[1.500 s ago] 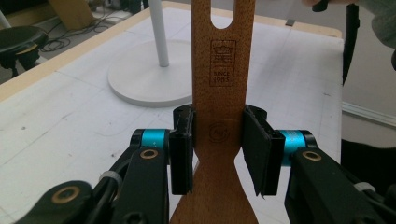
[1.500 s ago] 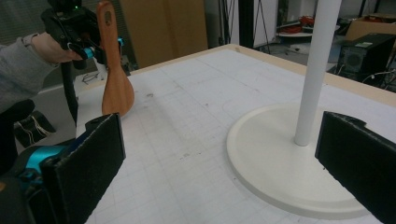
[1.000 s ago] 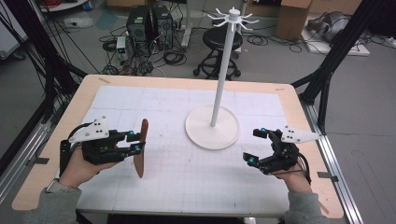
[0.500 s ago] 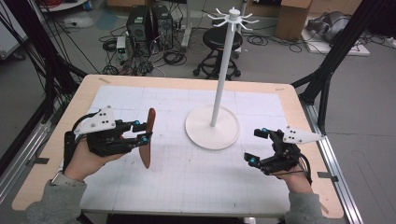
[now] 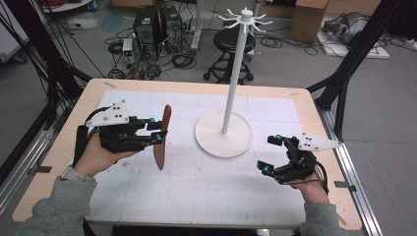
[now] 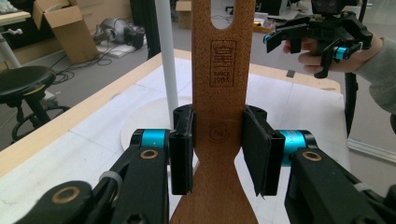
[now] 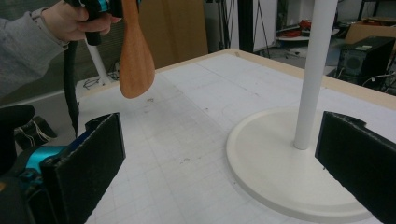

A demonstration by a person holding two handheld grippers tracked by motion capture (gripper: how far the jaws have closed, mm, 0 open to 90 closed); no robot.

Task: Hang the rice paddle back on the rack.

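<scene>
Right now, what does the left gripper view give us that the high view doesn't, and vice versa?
Left gripper view: the stamped logo and the slot in the wooden spatula handle, and the left gripper fingers pressed on its neck.

High view: the hook crown topping the white stand, the spatula's blade hanging clear of the table, and the stool and computers behind.

Both: spatula, stand pole, and the open right gripper.
</scene>
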